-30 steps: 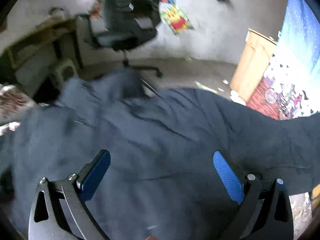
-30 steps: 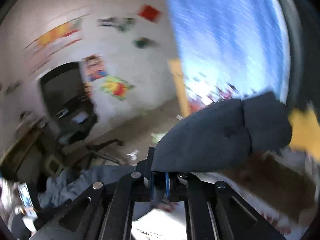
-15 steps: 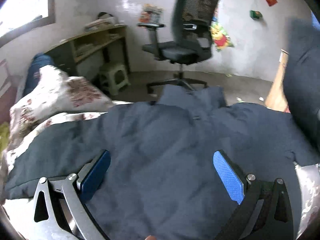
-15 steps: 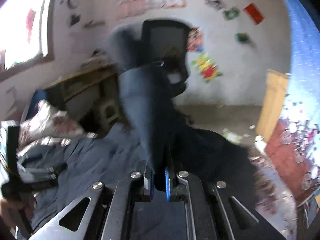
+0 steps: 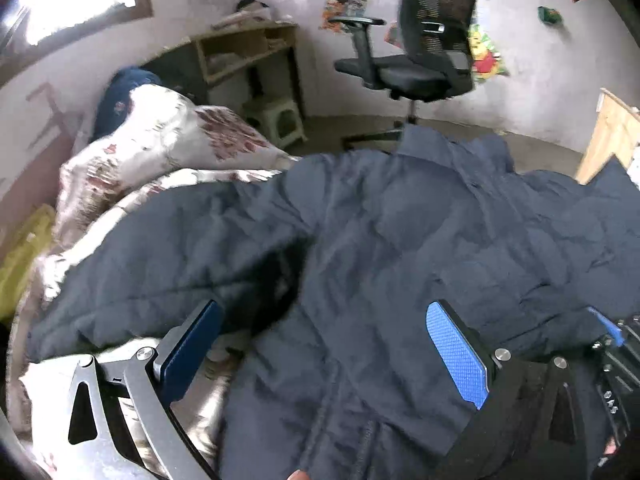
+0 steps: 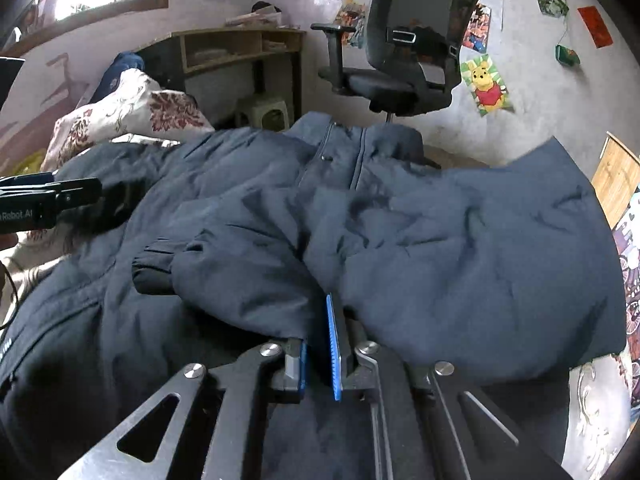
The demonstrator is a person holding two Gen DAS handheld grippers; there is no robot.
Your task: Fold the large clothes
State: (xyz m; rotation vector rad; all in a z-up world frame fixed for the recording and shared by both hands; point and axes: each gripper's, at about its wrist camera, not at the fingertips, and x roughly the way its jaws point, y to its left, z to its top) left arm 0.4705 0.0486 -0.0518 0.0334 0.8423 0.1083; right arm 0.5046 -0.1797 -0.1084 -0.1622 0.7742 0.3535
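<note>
One sleeve (image 6: 240,276) of the dark blue jacket (image 5: 400,240), which lies spread across the bed (image 5: 168,184) with its collar toward the far edge, is laid in over the body. The right gripper (image 6: 320,344) has its jaws pinched on that sleeve's fabric; the left gripper (image 5: 324,344) hovers over the hem, jaws wide apart, holding nothing. Judged step: first sleeve fold; next, release it flat and take the other sleeve near the bed's left edge.
</note>
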